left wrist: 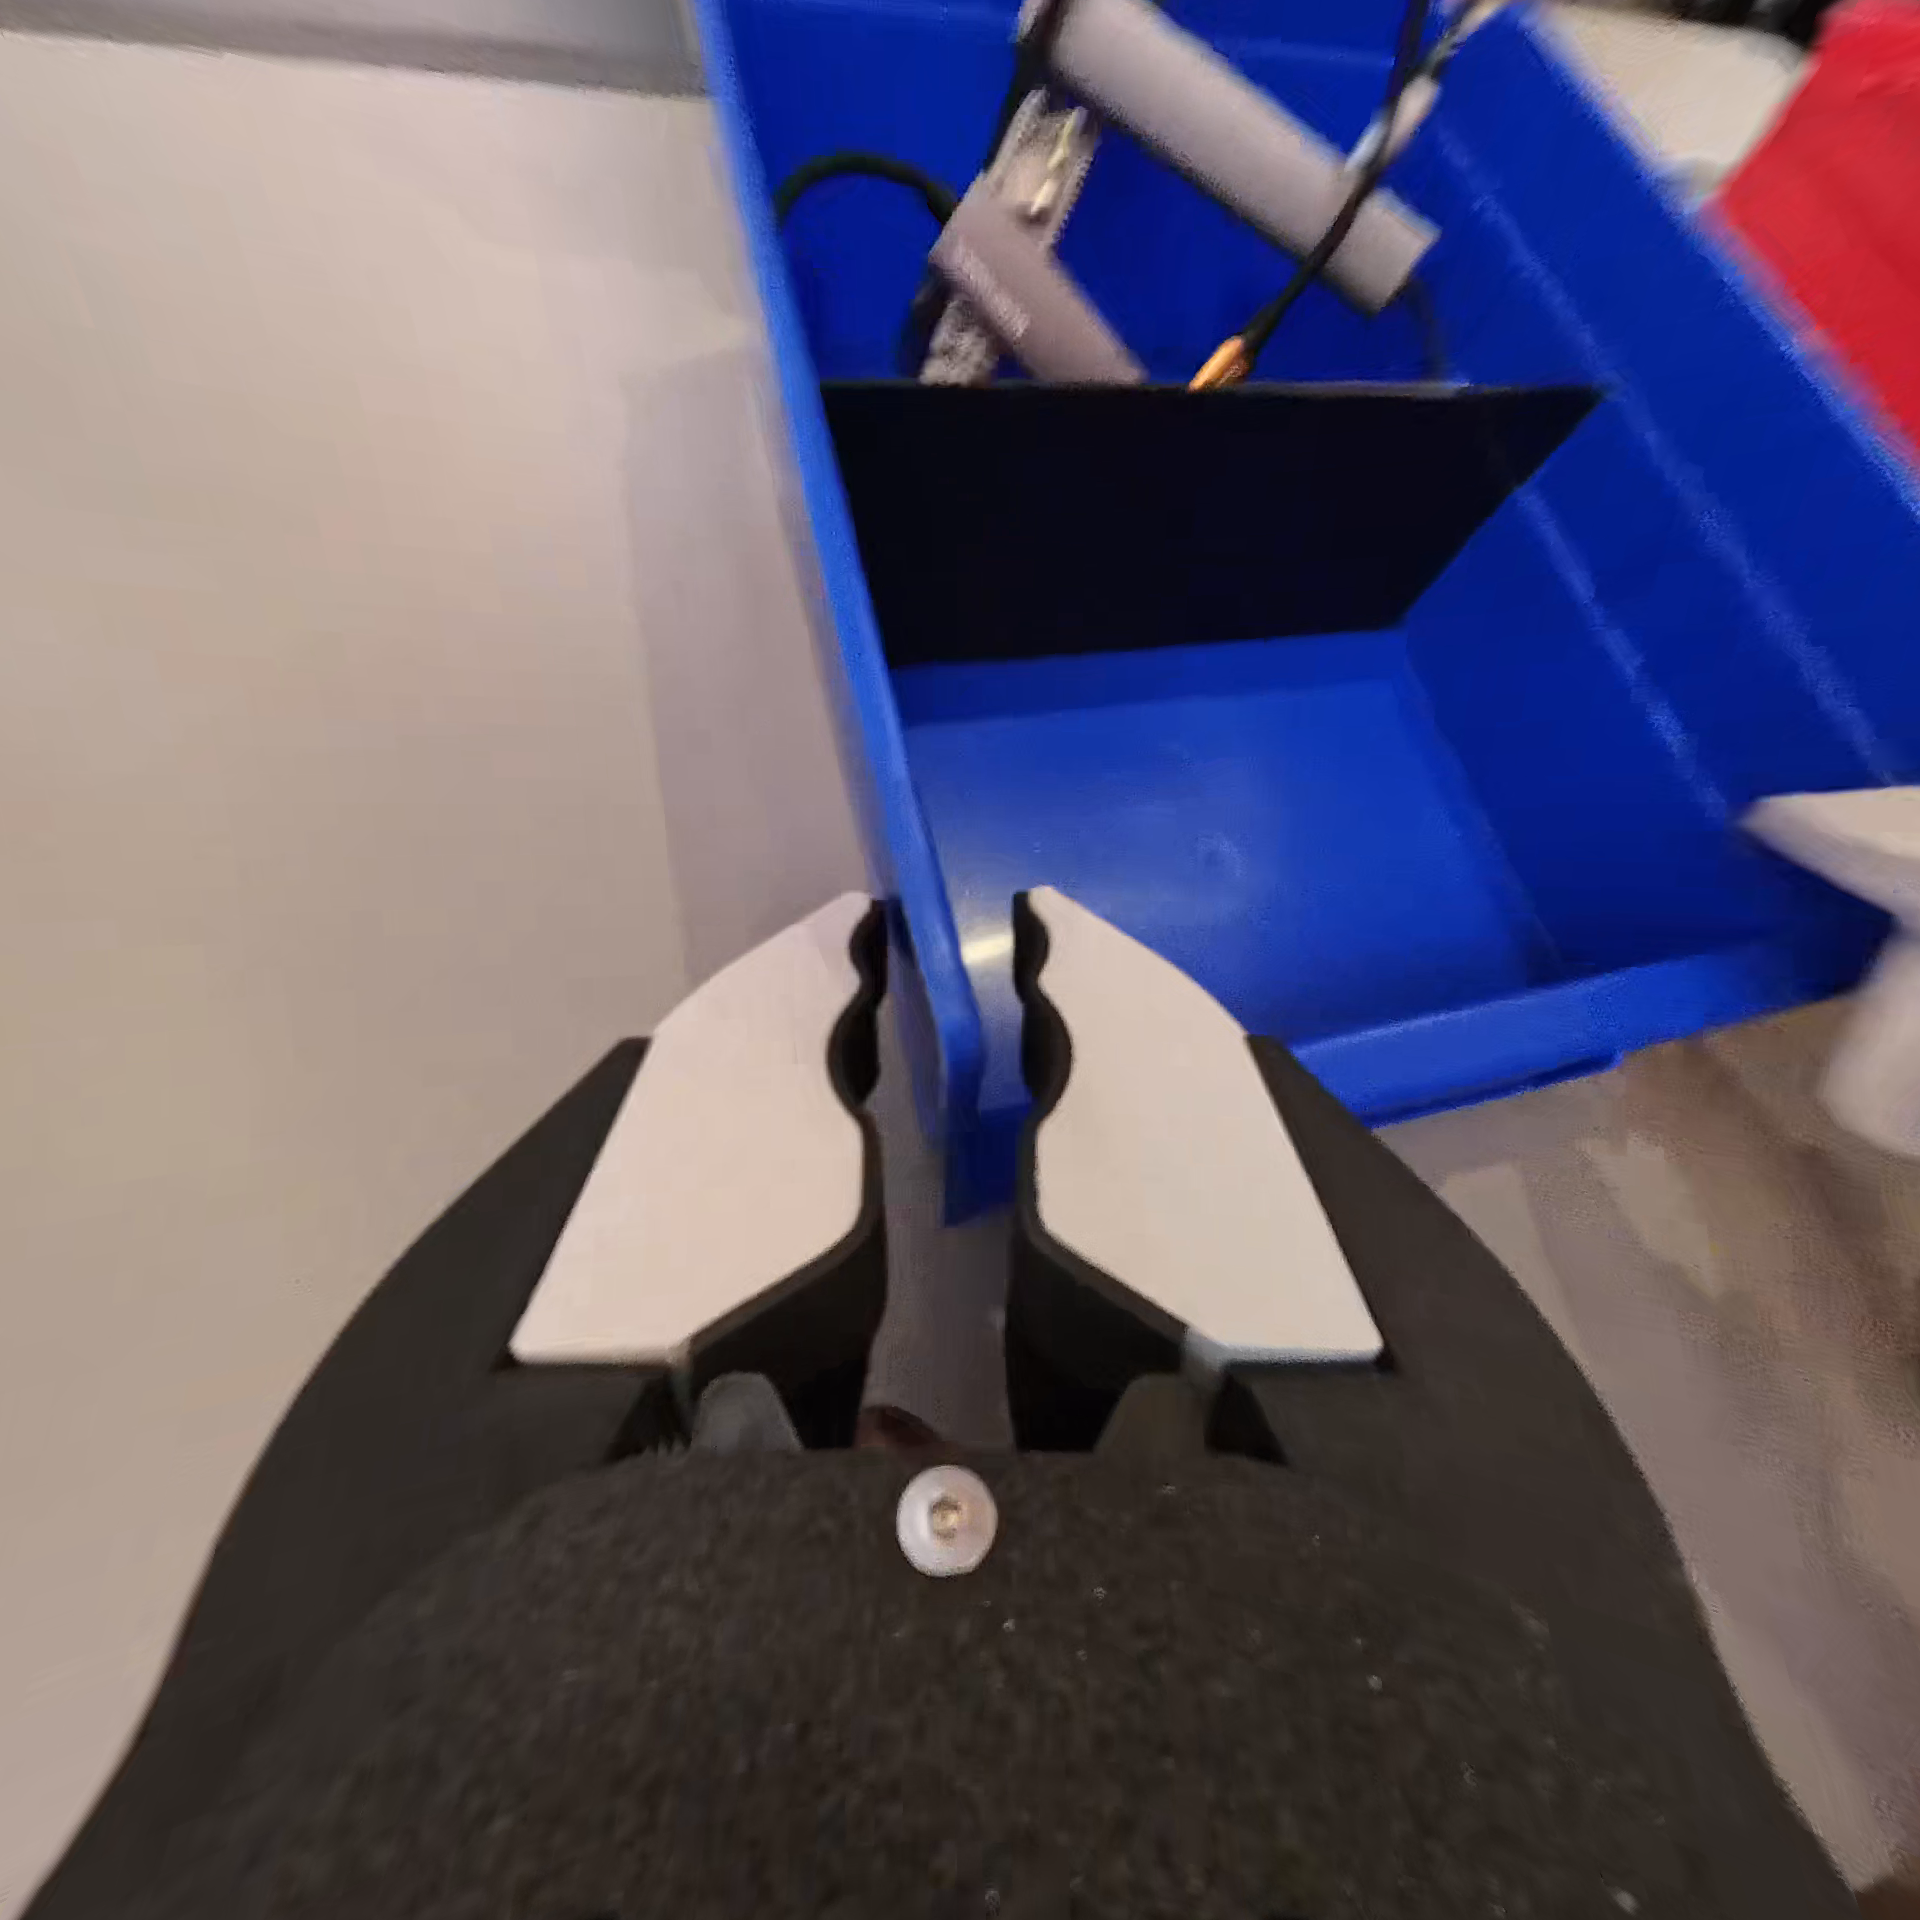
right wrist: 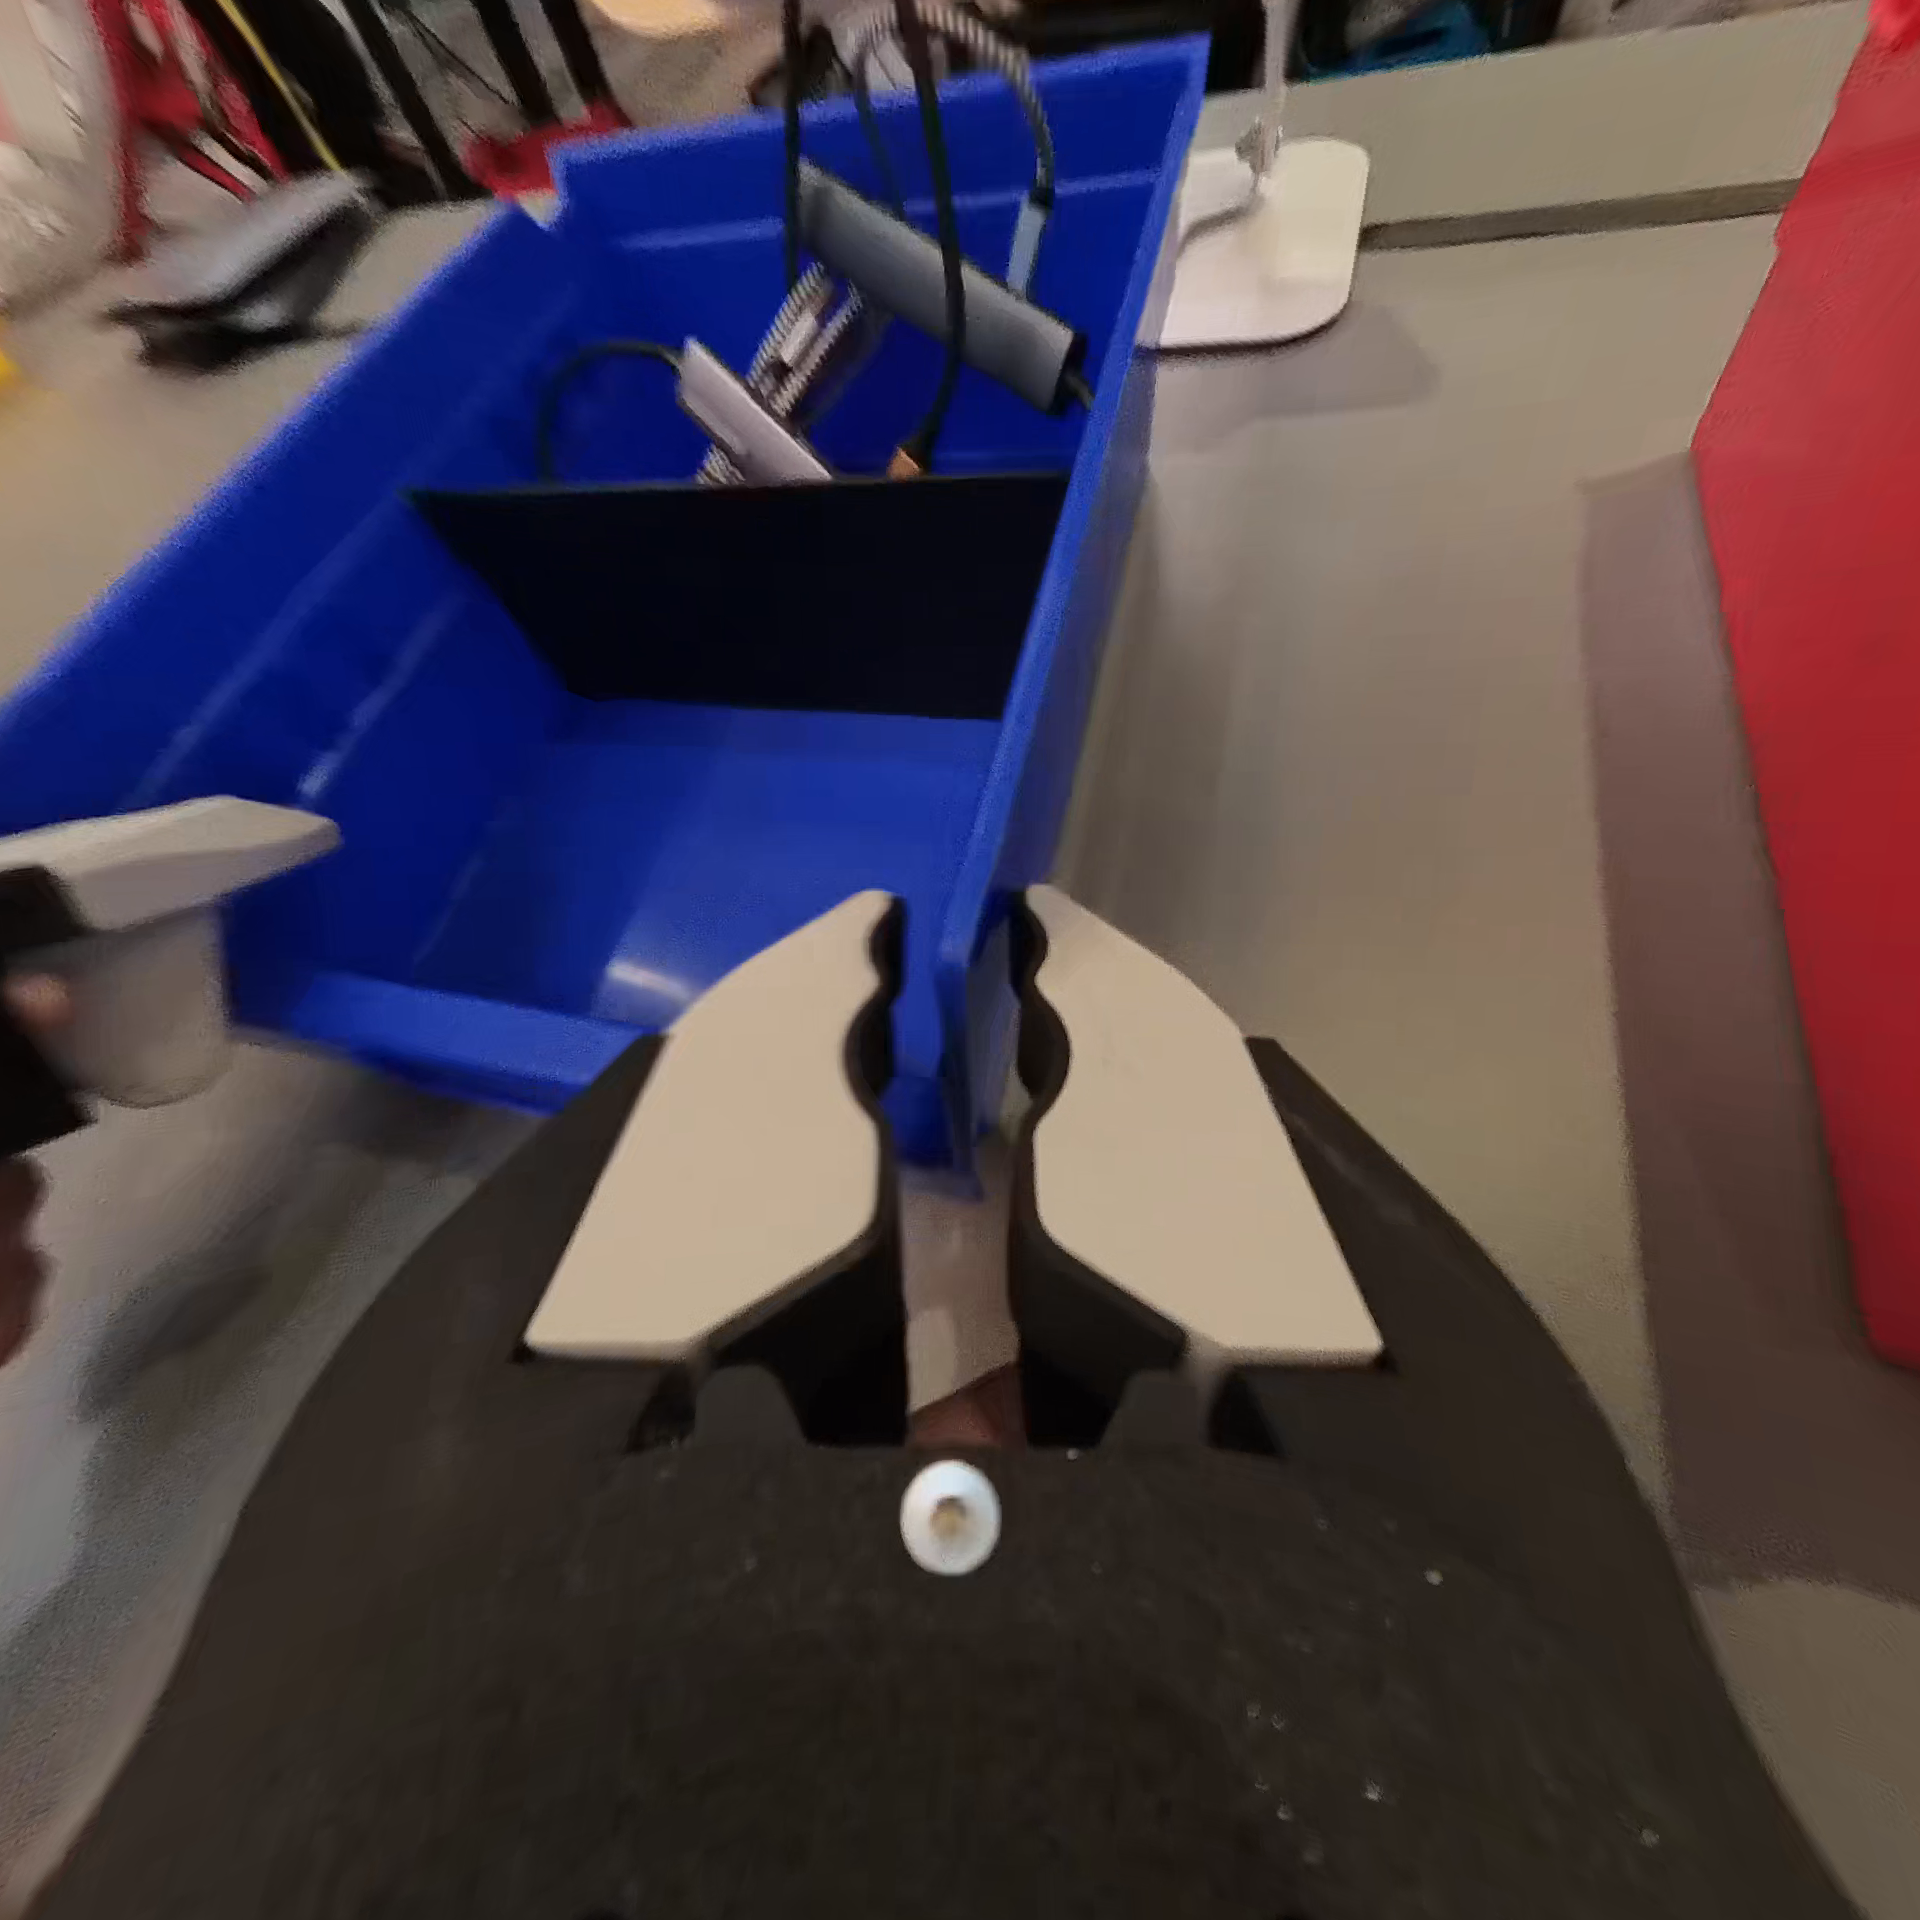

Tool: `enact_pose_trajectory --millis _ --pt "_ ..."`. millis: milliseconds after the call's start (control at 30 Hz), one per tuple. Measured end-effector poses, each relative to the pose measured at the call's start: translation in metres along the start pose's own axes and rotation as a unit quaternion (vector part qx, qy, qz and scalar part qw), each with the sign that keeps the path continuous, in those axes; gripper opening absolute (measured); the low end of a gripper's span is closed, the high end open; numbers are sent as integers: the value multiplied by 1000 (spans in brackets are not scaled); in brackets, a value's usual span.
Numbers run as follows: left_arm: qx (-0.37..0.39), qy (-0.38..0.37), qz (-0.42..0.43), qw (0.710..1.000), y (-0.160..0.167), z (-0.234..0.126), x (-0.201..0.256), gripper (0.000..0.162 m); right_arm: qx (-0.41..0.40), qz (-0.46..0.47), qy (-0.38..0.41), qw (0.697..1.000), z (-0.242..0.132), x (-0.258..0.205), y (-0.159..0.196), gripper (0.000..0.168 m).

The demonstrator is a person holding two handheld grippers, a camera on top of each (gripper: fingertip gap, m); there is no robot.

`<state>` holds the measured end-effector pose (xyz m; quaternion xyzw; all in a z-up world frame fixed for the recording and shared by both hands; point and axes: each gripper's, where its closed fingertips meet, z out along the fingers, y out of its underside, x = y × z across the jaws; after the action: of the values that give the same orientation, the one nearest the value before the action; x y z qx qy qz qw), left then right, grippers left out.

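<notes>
Surface: pale grey tabletop [right wrist: 1351, 727], red box [right wrist: 1829, 727] at right.
Bin: blue plastic bin [left wrist: 1195, 831] with black divider [left wrist: 1143, 520]; grey cabled adapters [right wrist: 935, 281] behind it.
Left gripper [left wrist: 948, 914]: fingers pinching the bin's near-left wall.
Right gripper [right wrist: 956, 914]: fingers pinching its near-right wall.

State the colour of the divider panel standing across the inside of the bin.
Black; the divider shows best in the right wrist view.

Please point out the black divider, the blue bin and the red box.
black divider [right wrist: 769, 603]: right wrist view, middle of its face.
blue bin [right wrist: 1049, 665]: right wrist view, right wall.
red box [right wrist: 1829, 623]: right wrist view, near side.
</notes>
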<state>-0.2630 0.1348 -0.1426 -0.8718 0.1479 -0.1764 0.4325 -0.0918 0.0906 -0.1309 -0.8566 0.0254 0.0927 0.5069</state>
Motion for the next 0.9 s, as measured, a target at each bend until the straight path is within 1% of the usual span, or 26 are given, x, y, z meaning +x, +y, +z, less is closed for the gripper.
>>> enact_pose_trajectory --millis 33,67,100,133,200,333,433,533,600,667,733,900 --pt "2 0 -10 1000 -3 2 -3 18 2 -11 31 999 7 6 0 9" --pt "1 -4 -4 1000 -6 2 -7 11 10 -37 47 998 10 7 -3 7" --pt "2 -10 9 1000 -8 1 -11 10 9 -51 56 997 12 5 -5 6" --pt "11 -22 18 1000 -10 -3 -15 9 14 -45 65 997 13 1 -8 4" --pt "29 -58 45 997 -15 -17 -34 4 26 -31 57 998 14 -19 -12 5" --pt "51 -99 43 993 -22 -51 -97 2 55 -27 23 998 24 -88 -23 6" --pt "64 -109 49 991 -29 -71 -159 2 54 -24 -24 998 46 -151 -24 10" --pt "58 -120 61 989 -30 -82 -214 2 43 -37 -45 997 72 -203 -17 12" --pt "48 -120 63 990 -27 -83 -239 2 35 -52 -48 997 87 -225 -10 12" --pt "34 -127 60 990 -20 -82 -257 2 12 -38 -61 997 99 -241 0 13" --pt "21 -122 42 991 -13 -82 -268 3 2 -31 -84 996 99 -252 0 17" --pt "23 -132 9 991 -14 -83 -277 2 -12 -53 -136 989 97 -263 4 22"
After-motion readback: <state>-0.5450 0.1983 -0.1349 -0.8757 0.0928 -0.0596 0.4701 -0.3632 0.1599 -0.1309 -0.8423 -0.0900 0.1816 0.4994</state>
